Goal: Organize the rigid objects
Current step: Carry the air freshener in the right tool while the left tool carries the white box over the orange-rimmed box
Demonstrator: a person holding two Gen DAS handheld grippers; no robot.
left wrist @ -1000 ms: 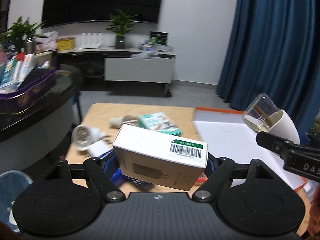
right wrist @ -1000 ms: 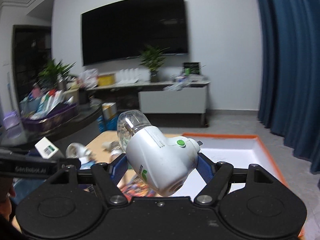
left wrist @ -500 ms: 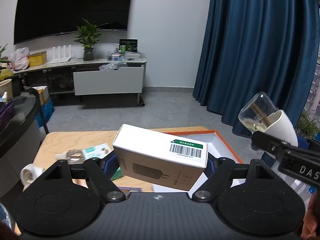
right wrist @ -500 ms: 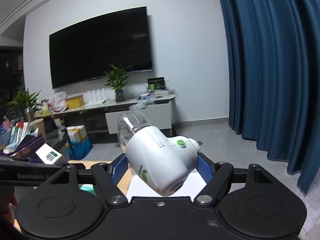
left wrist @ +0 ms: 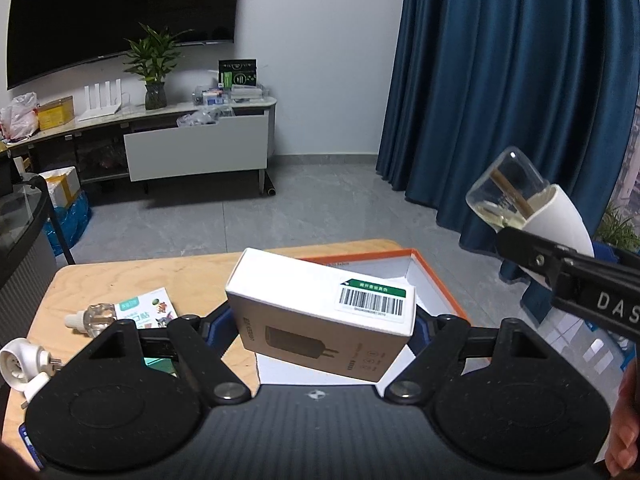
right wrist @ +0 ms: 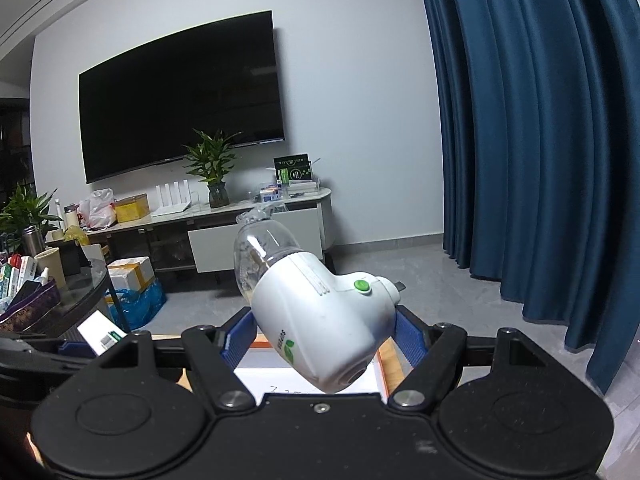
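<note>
My left gripper (left wrist: 320, 328) is shut on a white charger box (left wrist: 320, 316) with a barcode label, held above the wooden table (left wrist: 132, 280). My right gripper (right wrist: 326, 336) is shut on a white plug-in mosquito repeller (right wrist: 324, 320) with a clear bottle and a green button; it also shows in the left wrist view (left wrist: 528, 216), up at the right. An orange-rimmed white tray (left wrist: 436, 284) lies on the table under the box; it shows in the right wrist view (right wrist: 384, 364) too. The charger box also shows in the right wrist view (right wrist: 102, 334).
On the table's left lie a small clear bottle (left wrist: 92, 314), a green and white sticker pack (left wrist: 150, 310) and a white plug-in unit (left wrist: 22, 364). A dark blue curtain (left wrist: 500, 80) hangs at the right. A TV stand (left wrist: 192, 140) is beyond.
Both views have swung right and upward: the room's left side has left view and the curtain now fills the right. The tray's far corner has come into view. Both grips are unchanged.
</note>
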